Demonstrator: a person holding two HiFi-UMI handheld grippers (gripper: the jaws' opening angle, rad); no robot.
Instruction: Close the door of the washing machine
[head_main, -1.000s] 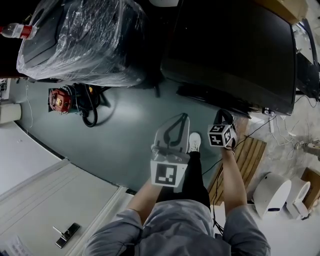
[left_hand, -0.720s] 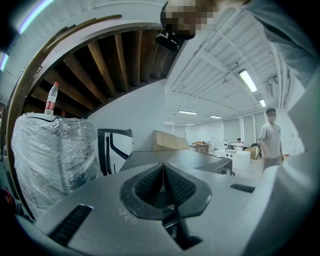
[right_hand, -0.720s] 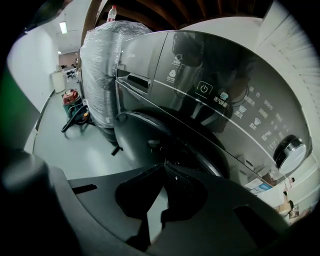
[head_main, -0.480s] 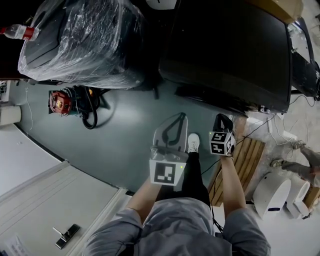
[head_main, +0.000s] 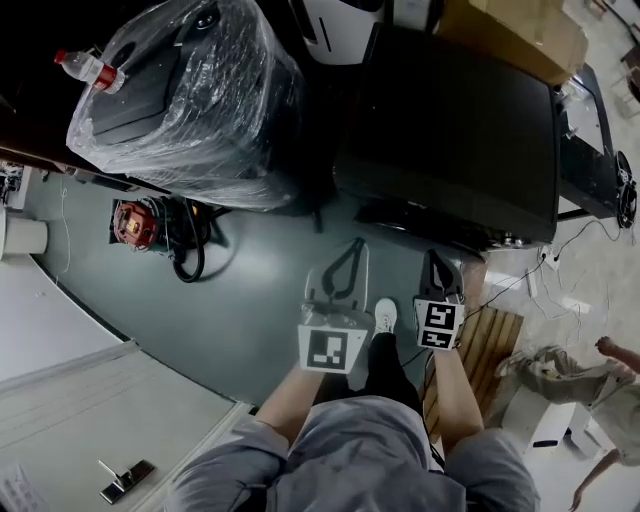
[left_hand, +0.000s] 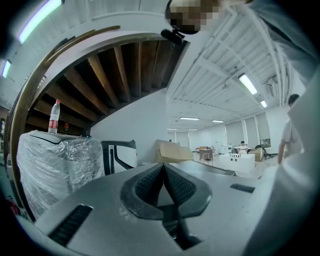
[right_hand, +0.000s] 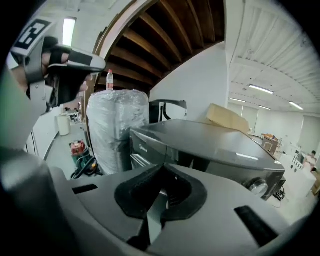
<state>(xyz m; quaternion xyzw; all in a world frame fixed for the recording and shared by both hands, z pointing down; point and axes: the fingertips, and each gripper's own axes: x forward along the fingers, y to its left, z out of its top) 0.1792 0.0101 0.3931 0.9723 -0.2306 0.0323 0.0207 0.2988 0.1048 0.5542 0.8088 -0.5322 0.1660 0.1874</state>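
The washing machine (head_main: 450, 110) is a dark grey box at the head view's upper right; only its top shows there. The right gripper view faces its front corner (right_hand: 210, 145), with a round dial (right_hand: 257, 186) at its right end; the door is hidden behind the gripper's body. My left gripper (head_main: 355, 243) hovers over the green floor, a little short of the machine, jaws shut and empty; its pads (left_hand: 150, 185) meet at the tip. My right gripper (head_main: 433, 257), beside it and close to the machine's front edge, is also shut on nothing (right_hand: 162, 170).
A plastic-wrapped machine (head_main: 190, 100) with a bottle (head_main: 90, 68) on top stands left of the washer. A red vacuum (head_main: 135, 222) with hose lies on the floor. A wooden pallet (head_main: 490, 345) is at the right, a cardboard box (head_main: 520, 30) behind the washer, another person (head_main: 570, 380) at lower right.
Both grippers have risen, the right one more, and it now points more toward the washer. The head view has shifted to show more of the machine tops. A person has appeared at the right.
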